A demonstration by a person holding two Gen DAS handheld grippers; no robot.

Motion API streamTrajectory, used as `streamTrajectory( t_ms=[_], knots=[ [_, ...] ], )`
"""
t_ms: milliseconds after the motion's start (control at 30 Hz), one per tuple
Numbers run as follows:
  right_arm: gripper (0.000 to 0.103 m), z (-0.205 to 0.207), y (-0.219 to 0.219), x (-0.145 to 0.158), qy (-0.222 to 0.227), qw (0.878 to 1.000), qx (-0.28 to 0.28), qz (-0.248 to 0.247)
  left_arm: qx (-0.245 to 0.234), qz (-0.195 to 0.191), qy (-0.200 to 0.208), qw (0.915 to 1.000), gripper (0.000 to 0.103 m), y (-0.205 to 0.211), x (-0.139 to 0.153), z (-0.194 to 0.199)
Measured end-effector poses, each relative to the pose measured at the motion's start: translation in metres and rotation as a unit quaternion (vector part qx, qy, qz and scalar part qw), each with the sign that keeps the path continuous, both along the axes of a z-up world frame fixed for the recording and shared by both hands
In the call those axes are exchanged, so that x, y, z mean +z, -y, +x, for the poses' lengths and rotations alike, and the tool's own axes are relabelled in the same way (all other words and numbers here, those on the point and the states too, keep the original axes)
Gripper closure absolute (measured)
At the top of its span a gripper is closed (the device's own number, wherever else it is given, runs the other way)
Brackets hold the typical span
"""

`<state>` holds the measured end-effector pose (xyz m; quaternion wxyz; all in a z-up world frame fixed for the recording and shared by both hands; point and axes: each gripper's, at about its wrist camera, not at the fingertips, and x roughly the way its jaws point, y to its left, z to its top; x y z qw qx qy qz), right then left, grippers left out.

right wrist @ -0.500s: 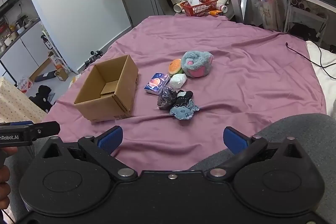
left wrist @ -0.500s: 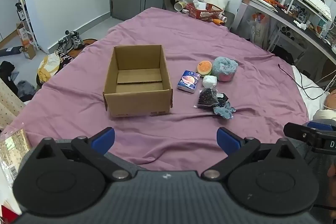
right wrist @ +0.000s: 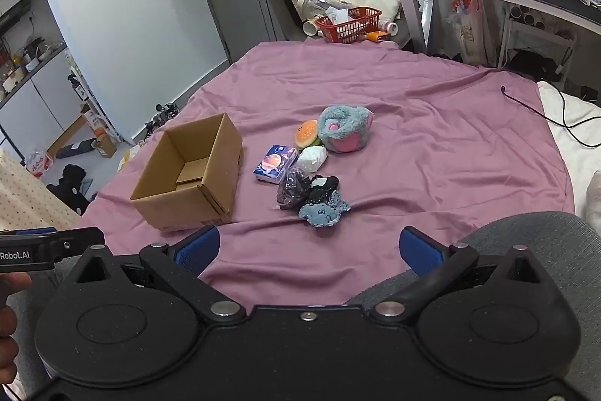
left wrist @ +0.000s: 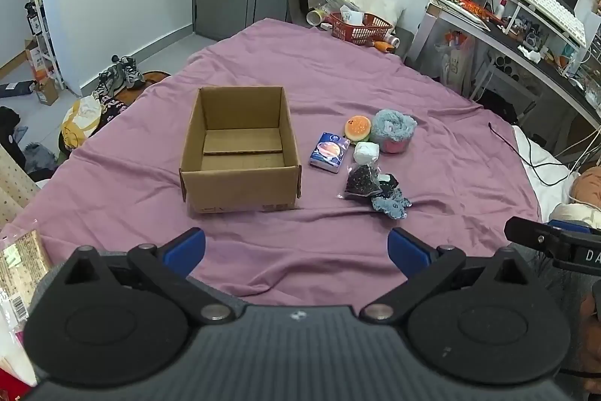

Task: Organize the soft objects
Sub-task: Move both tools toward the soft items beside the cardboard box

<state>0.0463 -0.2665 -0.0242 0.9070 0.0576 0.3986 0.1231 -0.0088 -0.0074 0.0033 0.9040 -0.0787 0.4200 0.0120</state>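
Note:
An open, empty cardboard box (left wrist: 240,153) (right wrist: 191,175) stands on the purple bed sheet (left wrist: 300,77). To its right lie several soft items: a blue tissue pack (left wrist: 329,153) (right wrist: 275,164), an orange burger squishy (left wrist: 358,127) (right wrist: 307,133), a fluffy blue-pink plush (left wrist: 394,130) (right wrist: 345,133), a white bagged ball (left wrist: 366,153) (right wrist: 312,158), a dark bagged bundle (left wrist: 362,180) (right wrist: 293,188) and a blue patterned cloth (left wrist: 390,203) (right wrist: 323,211). My left gripper (left wrist: 296,247) and right gripper (right wrist: 308,247) are both open and empty, held well short of the items.
A red basket (left wrist: 360,27) with bottles sits beyond the bed's far edge. A cluttered desk (left wrist: 526,36) runs along the right. Shoes and bags (left wrist: 94,111) lie on the floor at left. A grey chair back (right wrist: 526,243) is at my right.
Both views have shifted slightly nearer the bed; the box and items keep their places. Both grippers stay open.

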Motion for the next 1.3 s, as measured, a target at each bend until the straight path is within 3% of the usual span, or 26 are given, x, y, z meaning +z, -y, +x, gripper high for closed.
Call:
streamTrajectory(
  t_ms=[1300],
  knots=[
    [0.0,0.004,-0.003,0.001,0.005,1.0,0.009,-0.005,0.007,-0.006,-0.007,0.9999,0.001,-0.012,0.008,0.008]
  ],
)
